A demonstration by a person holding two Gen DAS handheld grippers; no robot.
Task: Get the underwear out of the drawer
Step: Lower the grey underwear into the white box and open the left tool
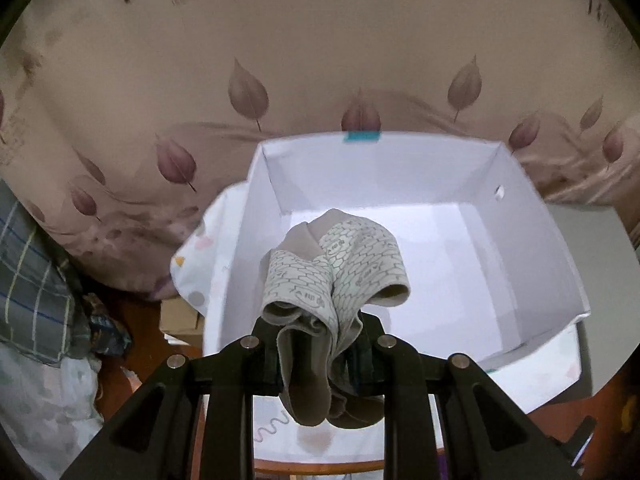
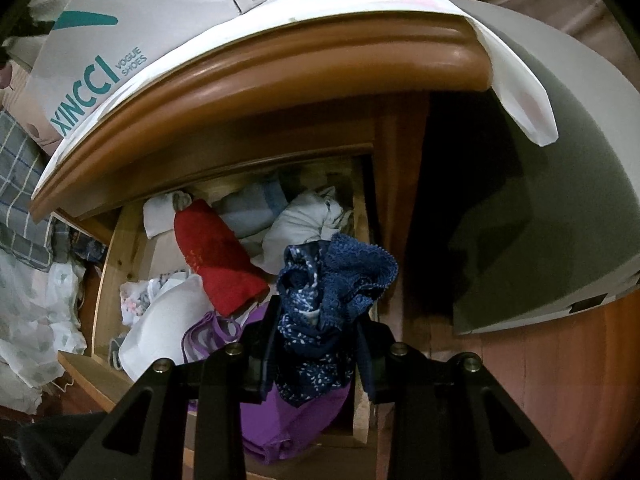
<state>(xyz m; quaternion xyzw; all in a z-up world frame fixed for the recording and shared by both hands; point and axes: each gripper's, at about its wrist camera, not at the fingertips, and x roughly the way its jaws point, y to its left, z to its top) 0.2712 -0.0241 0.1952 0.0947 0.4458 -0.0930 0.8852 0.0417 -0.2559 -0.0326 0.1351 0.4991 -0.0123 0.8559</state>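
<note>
My left gripper point(image 1: 320, 344) is shut on grey underwear with a white patterned waistband point(image 1: 340, 264), which hangs bunched over an open white box point(image 1: 532, 240). The box's inside shows bare white walls and floor. My right gripper point(image 2: 316, 344) is shut on dark blue underwear with lace trim and white specks point(image 2: 332, 292), held just above the open wooden drawer point(image 2: 120, 240). In the drawer lie a red cloth point(image 2: 216, 256), white and pale blue folded pieces point(image 2: 296, 220), a purple garment point(image 2: 280, 420) and a white bundle point(image 2: 168, 320).
The white box stands on a patterned sheet point(image 1: 196, 276) over a wooden cabinet top point(image 2: 280, 64). A leaf-print bedding mass point(image 1: 200, 80) rises behind it. A shoe box point(image 2: 100, 52) sits on the cabinet. Checked fabric point(image 1: 36, 272) lies left. A grey panel point(image 2: 560, 200) stands right.
</note>
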